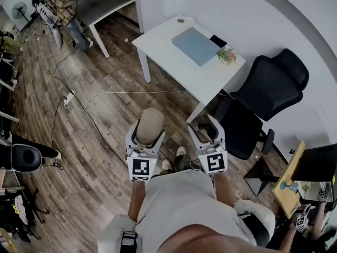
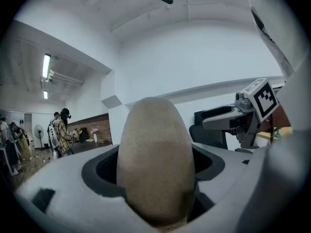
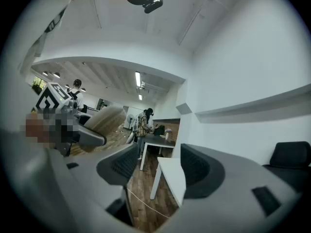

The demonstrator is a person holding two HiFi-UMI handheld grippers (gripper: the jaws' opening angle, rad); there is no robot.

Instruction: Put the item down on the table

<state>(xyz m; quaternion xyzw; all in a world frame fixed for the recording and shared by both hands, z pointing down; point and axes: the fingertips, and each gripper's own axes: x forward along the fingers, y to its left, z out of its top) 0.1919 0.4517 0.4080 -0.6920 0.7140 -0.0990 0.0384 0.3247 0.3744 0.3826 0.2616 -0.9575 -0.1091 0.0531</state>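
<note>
Gripping a tan egg-shaped object (image 2: 155, 164), left tool (image 1: 148, 130) above wooden floor (image 1: 105, 120), right tool (image 1: 205, 128) gaping and empty, white desk (image 1: 168, 57) beyond.

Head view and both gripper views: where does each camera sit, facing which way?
Head view: on the person's head, looking steeply down at wood floor, white table and black chair; shows torso, left gripper clamping the tan oval item, right gripper open, empty.
Left gripper view: on the left gripper, level along its jaws; the item fills the gap.
Right gripper view: on the right gripper, level between its open jaws toward the table's corner.
Shared: each gripper view shows the other gripper; head and right gripper views share the table.
</note>
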